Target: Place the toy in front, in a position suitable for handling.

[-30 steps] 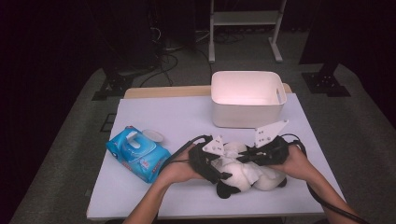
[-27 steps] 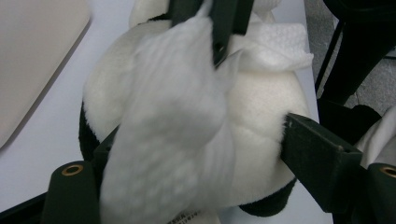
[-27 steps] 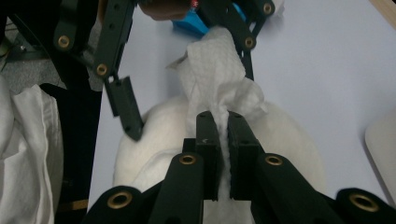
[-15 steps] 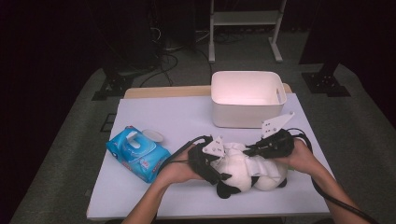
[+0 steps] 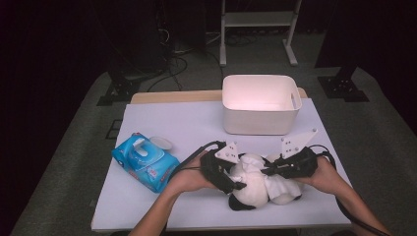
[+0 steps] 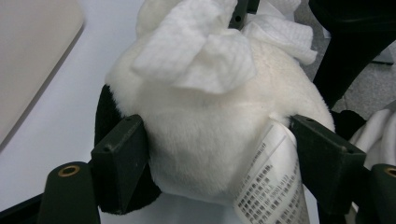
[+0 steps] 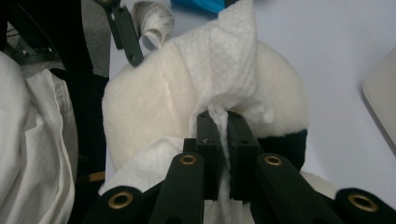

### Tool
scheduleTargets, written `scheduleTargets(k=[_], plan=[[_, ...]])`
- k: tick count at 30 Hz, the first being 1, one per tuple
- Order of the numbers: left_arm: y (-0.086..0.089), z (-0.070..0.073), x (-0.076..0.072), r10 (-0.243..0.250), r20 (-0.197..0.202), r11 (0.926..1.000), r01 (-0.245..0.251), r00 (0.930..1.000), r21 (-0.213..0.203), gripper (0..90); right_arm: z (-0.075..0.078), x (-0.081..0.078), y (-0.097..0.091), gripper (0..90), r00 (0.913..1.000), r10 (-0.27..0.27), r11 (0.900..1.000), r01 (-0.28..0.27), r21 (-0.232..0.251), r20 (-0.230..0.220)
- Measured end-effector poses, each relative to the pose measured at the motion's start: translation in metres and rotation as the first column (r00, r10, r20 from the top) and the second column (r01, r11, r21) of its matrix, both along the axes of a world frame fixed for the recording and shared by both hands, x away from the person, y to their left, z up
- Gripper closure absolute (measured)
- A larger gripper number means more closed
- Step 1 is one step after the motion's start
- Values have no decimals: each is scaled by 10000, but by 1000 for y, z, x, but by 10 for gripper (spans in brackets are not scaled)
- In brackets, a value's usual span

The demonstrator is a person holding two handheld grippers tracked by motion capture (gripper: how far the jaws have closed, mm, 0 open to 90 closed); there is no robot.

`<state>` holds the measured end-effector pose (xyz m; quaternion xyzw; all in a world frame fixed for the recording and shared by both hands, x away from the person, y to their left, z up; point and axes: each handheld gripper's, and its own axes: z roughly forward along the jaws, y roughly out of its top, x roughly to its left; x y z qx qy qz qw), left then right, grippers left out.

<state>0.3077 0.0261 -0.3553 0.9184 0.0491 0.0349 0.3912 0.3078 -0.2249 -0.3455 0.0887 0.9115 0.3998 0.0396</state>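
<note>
The left gripper (image 5: 235, 183) is clamped on a black-and-white plush toy (image 6: 210, 140): its two jaws press into the soft white body from either side, with the toy's printed care label (image 6: 273, 186) squeezed against one pad. That grip seems meant to steady the toy on the bench (image 5: 196, 123) so it cannot roll or slide while it is being wiped.

The right gripper (image 7: 218, 140) has its jaws together, pinching a bunched white wet wipe (image 7: 233, 70). The wipe spreads out just ahead of its jaws, draped over the top of the plush toy and touching the fur; holding it by a gathered corner leaves the rest free to drag across the surface. In the left gripper view the same wipe lies crumpled on the toy just beyond the jaws.

In the high view the toy lies between the two grippers, near the person's edge of the bench. Farther out to the left gripper's side sits a blue pack of wet wipes (image 5: 145, 161) with its lid flipped open, probably the source of the wipe. Beyond both grippers stands a white plastic bin (image 5: 260, 103), well apart from the toy; it may be where the toy or the used wipe goes afterwards.
</note>
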Motion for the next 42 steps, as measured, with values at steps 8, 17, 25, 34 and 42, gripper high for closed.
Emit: scheduleTargets(k=[8,17,25,34,42], plan=[[0,1,-2,-118,243,9998,114,9996,164,229,14,6,27,848,9977,602,9981,-607,141,305],[0,1,0,-113,162,9998,111,9998,136,231,4,20,0,847,9998,3,9999,0,167,-181],[-1,8,-2,392,247,9991,-396,9989,159,193,-10,30,-29,846,9954,-868,9961,862,-162,-414],[-3,3,2,672,416,9968,-689,9969,402,186,-16,26,-33,854,9931,-1034,9946,1027,-162,-558],[0,3,11,961,485,9937,-986,9942,526,188,-16,8,-36,857,9929,-1150,9931,1143,-244,-310]])
